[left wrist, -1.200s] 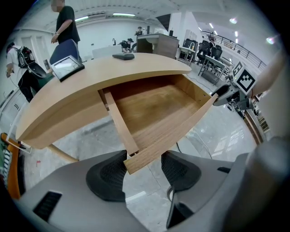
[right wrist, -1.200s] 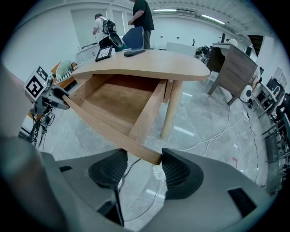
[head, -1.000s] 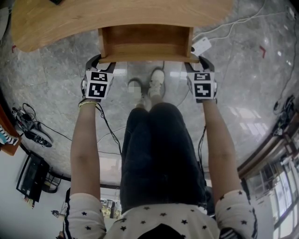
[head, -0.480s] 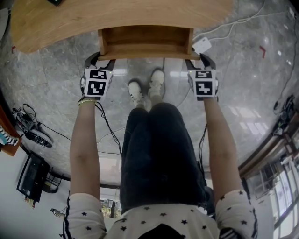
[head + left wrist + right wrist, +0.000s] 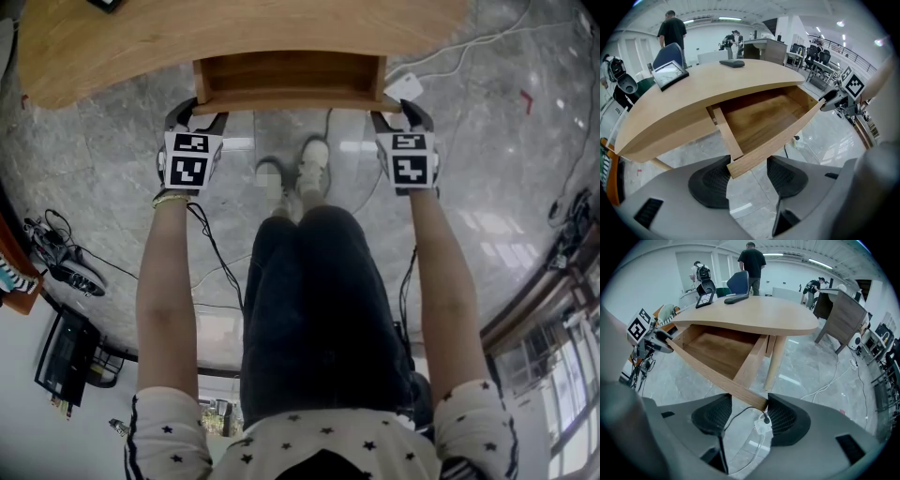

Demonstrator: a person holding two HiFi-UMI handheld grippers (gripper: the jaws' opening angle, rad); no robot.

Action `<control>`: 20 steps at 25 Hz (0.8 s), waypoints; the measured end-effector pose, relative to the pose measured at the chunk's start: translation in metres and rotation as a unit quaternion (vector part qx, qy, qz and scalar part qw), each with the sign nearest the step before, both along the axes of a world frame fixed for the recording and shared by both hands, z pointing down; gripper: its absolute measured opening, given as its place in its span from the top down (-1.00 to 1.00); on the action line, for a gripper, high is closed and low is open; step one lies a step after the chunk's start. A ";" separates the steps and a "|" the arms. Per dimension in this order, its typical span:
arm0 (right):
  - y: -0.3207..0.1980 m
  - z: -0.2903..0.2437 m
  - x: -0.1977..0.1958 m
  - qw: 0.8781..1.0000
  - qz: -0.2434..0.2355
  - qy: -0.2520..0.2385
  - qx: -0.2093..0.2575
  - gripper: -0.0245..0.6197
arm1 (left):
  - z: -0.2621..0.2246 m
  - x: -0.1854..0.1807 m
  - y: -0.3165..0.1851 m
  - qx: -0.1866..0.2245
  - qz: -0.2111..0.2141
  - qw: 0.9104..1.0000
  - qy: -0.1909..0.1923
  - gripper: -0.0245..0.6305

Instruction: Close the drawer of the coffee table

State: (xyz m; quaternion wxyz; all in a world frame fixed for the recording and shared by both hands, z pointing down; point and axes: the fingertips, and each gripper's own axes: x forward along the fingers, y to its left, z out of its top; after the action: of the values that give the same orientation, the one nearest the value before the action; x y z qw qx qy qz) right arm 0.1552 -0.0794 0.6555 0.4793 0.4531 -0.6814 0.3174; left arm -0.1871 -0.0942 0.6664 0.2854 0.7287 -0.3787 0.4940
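The wooden coffee table (image 5: 234, 33) has its drawer (image 5: 291, 80) partly pulled out toward me, and the drawer is empty inside. My left gripper (image 5: 197, 111) is at the left end of the drawer's front panel. In the left gripper view the left gripper (image 5: 749, 176) is open, with the panel's corner (image 5: 736, 168) between its pads. My right gripper (image 5: 401, 108) is at the panel's right end. Its own view shows the right gripper (image 5: 747, 416) open too, and the other corner (image 5: 757, 401) sits between the pads.
A white power strip (image 5: 405, 91) with cables lies on the marble floor right of the drawer. My shoes (image 5: 314, 164) stand just before the drawer. A tablet (image 5: 669, 74) and a dark object (image 5: 732, 63) rest on the tabletop. A table leg (image 5: 774, 362) stands beside the drawer.
Both grippers have moved forward together, and the drawer has slid a little further under the tabletop. The jaws stay apart.
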 end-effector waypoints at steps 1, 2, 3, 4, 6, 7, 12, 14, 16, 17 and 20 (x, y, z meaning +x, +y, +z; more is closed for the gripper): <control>-0.001 0.001 0.000 1.000 0.000 0.000 0.000 0.14 | 0.000 0.000 -0.001 0.000 0.000 1.000 0.001 0.19; -0.002 0.001 0.001 1.000 -0.001 0.000 0.000 0.14 | 0.001 0.001 -0.003 0.000 0.000 1.000 0.001 0.20; -0.003 0.001 0.001 1.000 -0.001 0.000 0.000 0.14 | 0.001 0.001 -0.004 0.000 -0.001 1.000 0.002 0.19; -0.004 0.001 0.001 1.000 -0.002 0.000 0.001 0.14 | 0.001 0.001 -0.004 0.001 -0.001 1.000 0.002 0.19; -0.007 0.001 0.001 1.000 -0.002 -0.001 0.002 0.14 | 0.001 0.001 -0.006 0.002 -0.001 1.000 0.002 0.19; -0.008 0.001 0.001 1.000 -0.002 0.000 0.002 0.14 | 0.001 0.001 -0.007 0.002 -0.002 1.000 0.002 0.19; -0.016 0.000 0.002 1.000 -0.003 -0.003 0.004 0.14 | 0.000 0.002 -0.016 0.005 -0.004 1.000 0.003 0.19; -0.020 -0.001 0.002 1.000 -0.004 -0.003 0.006 0.14 | -0.001 0.002 -0.020 0.007 -0.004 1.000 0.003 0.19; -0.024 -0.002 0.001 1.000 -0.005 -0.003 0.008 0.14 | -0.002 0.002 -0.024 0.009 -0.005 1.000 0.003 0.19; -0.026 -0.002 0.001 1.000 -0.005 -0.002 0.009 0.14 | -0.002 0.002 -0.026 0.009 -0.006 1.000 0.003 0.19; -0.032 -0.002 0.001 1.000 -0.004 -0.002 0.012 0.14 | -0.001 0.002 -0.033 0.012 -0.007 1.000 0.004 0.19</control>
State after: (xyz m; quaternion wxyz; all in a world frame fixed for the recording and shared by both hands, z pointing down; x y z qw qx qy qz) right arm 0.1565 -0.1118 0.6533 0.4738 0.4551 -0.6880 0.3082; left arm -0.1852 -0.1268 0.6649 0.2821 0.7316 -0.3881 0.4844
